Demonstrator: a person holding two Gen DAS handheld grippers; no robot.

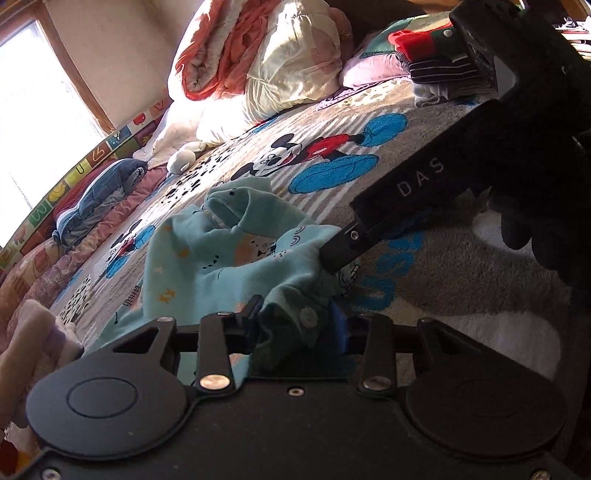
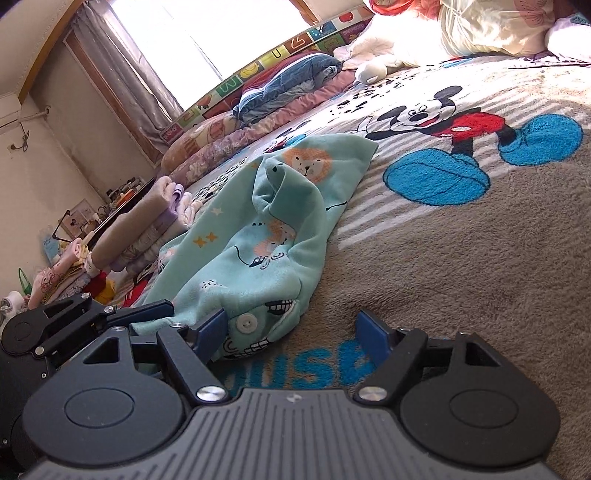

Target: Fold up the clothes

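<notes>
While the garment lay rumpled on the blanket:
Left gripper [image 1: 295, 325]: clamped on teal garment [image 1: 236, 254].
Right gripper [image 2: 291, 328]: jaws spread, beside it.
Blanket [image 2: 461, 240]: cartoon-printed.

Sunlight pours through a wide window [image 2: 207, 33] with a wooden frame, washing the far side of the room nearly white. A grey curtain [image 2: 129, 74] hangs bunched at its left, against a plain beige wall [image 2: 55, 147]. Below the sill runs a padded border of bright picture-and-letter squares [image 2: 280, 55]. The bed itself is covered by a plush grey blanket [image 2: 480, 258] with a cartoon mouse and blue lettering. Rolled quilts [image 1: 266, 62] in cream and orange are heaped at the head. In the left corner a low dark table [image 2: 122, 206] is cluttered with small items too blurred to name.
</notes>
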